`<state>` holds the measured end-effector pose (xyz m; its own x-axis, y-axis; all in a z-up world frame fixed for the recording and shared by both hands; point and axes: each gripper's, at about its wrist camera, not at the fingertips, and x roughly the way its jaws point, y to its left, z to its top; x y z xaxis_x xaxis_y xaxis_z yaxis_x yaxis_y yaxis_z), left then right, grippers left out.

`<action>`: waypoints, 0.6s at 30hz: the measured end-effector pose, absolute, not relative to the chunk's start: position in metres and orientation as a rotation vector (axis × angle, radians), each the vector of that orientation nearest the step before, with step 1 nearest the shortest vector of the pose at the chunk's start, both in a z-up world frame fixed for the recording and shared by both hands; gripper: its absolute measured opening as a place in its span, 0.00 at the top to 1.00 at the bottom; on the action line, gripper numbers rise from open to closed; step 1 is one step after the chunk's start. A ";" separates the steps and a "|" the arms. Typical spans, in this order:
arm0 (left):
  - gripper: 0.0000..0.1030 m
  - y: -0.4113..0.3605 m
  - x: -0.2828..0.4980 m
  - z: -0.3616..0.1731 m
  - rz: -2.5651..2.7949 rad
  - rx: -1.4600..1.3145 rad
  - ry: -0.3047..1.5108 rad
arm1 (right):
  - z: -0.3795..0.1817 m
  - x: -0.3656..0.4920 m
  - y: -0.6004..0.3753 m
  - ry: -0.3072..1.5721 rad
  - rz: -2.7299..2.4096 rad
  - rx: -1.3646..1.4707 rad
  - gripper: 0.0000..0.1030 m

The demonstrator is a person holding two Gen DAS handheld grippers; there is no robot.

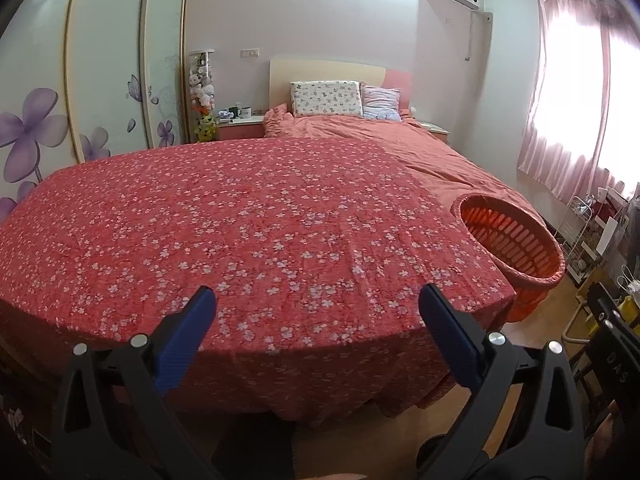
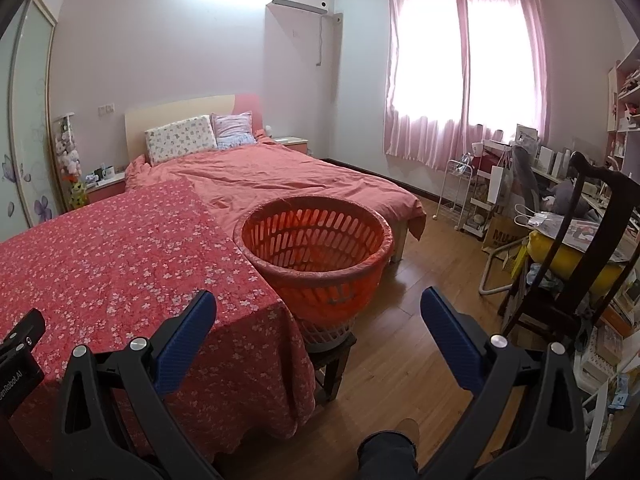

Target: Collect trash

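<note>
An orange slatted basket (image 2: 316,256) stands on a small dark stool (image 2: 332,364) at the right corner of a surface covered with a red flowered cloth (image 2: 120,272). It looks empty inside. It also shows in the left wrist view (image 1: 516,244) at the right. My left gripper (image 1: 318,300) is open and empty above the front edge of the red cloth (image 1: 240,232). My right gripper (image 2: 318,304) is open and empty, in front of the basket. I see no trash on the cloth.
A bed (image 2: 288,180) with a pink cover and pillows (image 2: 180,140) lies behind. A wardrobe (image 1: 100,80) stands left. A dark chair (image 2: 580,248), shelves and clutter fill the right side. Wooden floor (image 2: 432,248) lies between. My foot (image 2: 400,440) shows below.
</note>
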<state>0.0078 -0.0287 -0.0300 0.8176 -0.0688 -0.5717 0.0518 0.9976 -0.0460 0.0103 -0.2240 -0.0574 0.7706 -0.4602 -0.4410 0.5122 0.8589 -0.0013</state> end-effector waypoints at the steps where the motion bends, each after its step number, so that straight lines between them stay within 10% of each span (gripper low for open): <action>1: 0.04 -0.029 0.007 -0.030 -0.065 -0.028 0.609 | -0.057 0.010 -0.224 0.445 -0.528 0.121 0.02; 18: 0.04 -0.031 0.002 -0.023 -0.065 -0.022 0.579 | -0.059 0.011 -0.223 0.448 -0.513 0.124 0.02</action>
